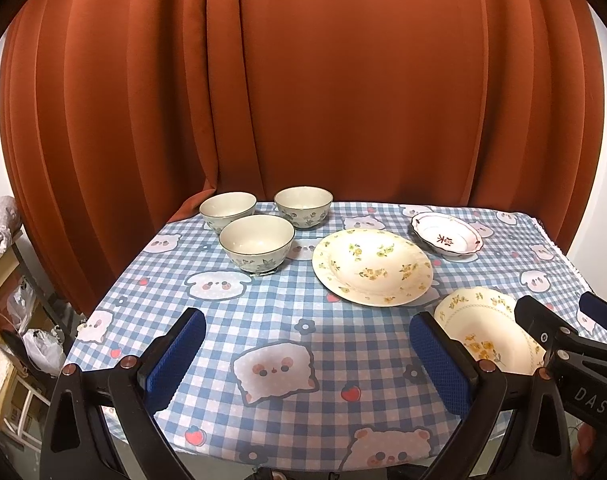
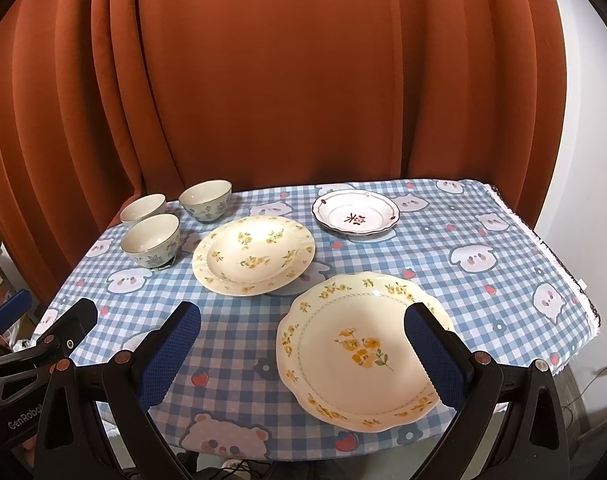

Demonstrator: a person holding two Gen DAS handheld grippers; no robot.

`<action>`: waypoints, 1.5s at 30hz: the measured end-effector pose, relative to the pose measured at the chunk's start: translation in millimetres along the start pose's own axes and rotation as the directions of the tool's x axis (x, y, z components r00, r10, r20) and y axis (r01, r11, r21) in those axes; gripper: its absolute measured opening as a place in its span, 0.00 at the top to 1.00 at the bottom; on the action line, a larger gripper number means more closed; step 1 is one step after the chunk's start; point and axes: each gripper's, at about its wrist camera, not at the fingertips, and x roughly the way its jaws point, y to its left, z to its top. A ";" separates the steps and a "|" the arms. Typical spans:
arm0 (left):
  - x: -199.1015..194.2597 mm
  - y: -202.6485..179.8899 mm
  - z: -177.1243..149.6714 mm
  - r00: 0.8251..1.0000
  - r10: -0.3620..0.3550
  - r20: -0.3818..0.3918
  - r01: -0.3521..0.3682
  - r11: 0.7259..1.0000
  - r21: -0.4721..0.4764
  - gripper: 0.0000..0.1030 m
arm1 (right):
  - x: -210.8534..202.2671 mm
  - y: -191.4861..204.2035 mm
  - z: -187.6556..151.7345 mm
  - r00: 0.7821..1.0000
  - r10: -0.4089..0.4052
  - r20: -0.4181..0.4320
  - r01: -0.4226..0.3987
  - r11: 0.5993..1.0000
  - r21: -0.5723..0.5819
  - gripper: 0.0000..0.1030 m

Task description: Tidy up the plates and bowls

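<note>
On the bench (image 1: 263,320), in the left wrist view, the left tongs (image 1: 307,354) hang wide open and hold nothing. Three bowls (image 1: 256,245) sit far ahead to the left, and the big plate (image 1: 372,266) sits ahead to the right.

In the right wrist view, the right tongs (image 2: 303,350) are wide open too. The wavy plate (image 2: 361,350) lies right between them, so the right hand is nearer.

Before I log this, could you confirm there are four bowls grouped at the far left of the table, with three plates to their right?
Not quite: the left wrist view shows three bowls, not four. The three plates do sit to their right.
</note>
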 end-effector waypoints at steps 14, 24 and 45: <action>0.7 5.1 4.7 1.000 0.000 0.004 0.000 1.000 0.011 0.00 | 0.8 6.2 4.0 1.000 -0.001 0.001 0.001 1.000 -0.004 0.00; 19.0 20.6 17.5 0.999 -0.036 -0.017 0.036 0.999 0.027 0.00 | 11.4 17.2 11.0 0.999 -0.029 -0.017 0.029 1.000 0.003 0.00; 85.1 -24.5 35.9 0.977 -0.163 -0.141 0.179 0.977 0.115 0.05 | 49.3 -4.2 21.8 0.970 -0.192 -0.153 0.209 0.972 0.106 0.01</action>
